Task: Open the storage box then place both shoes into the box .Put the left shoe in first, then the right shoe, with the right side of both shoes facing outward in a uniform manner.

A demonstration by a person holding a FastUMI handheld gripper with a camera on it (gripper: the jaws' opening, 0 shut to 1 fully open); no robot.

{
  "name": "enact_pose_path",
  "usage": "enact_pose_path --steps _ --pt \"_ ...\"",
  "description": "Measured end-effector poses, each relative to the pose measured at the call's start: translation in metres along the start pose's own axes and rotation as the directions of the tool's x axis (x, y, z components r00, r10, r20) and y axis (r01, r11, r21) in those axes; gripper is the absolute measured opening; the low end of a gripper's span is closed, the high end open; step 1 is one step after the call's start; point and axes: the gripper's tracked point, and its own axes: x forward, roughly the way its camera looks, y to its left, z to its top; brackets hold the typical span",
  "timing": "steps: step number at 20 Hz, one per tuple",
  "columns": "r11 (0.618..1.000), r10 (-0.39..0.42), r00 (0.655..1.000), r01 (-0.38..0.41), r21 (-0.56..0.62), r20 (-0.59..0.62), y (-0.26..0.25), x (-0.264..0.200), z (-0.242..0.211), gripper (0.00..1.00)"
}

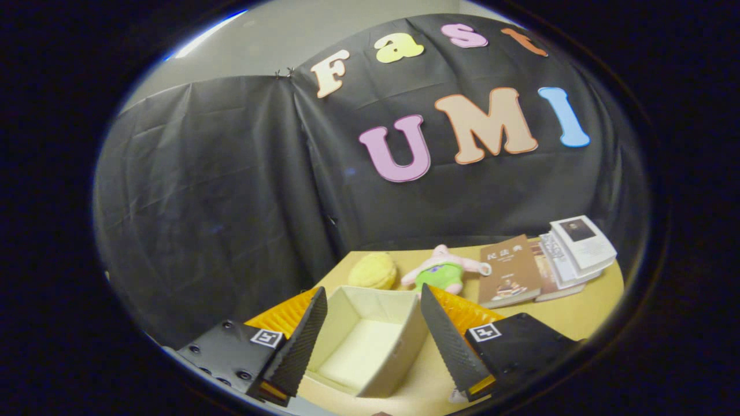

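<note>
The gripper (373, 341) is nearest, raised above the table (578, 315) and tilted down, its two fingers spread wide and holding nothing. Between them sits the storage box (364, 341), lid off and empty, its pale inside showing. Beyond the box, at about twelve o'clock, lies a yellow plush (373, 270); at one o'clock, a pink and green soft toy (442, 270). Further round, toward two o'clock, a brown book (510, 270) leans beside a stack of books (578, 248).
</note>
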Motion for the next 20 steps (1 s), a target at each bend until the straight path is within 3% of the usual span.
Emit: enact_pose_path --steps 6,11,20 --pt "0.991 -0.121 0.991 0.118 -0.055 -0.058 -0.076 -0.016 -0.041 1.0" --pt "0.978 -0.2 0.963 0.186 -0.089 -0.179 -0.133 -0.02 -0.107 1.0" --pt "0.959 -0.276 0.862 0.221 -0.175 -0.426 -0.2 -0.023 -0.22 0.98"
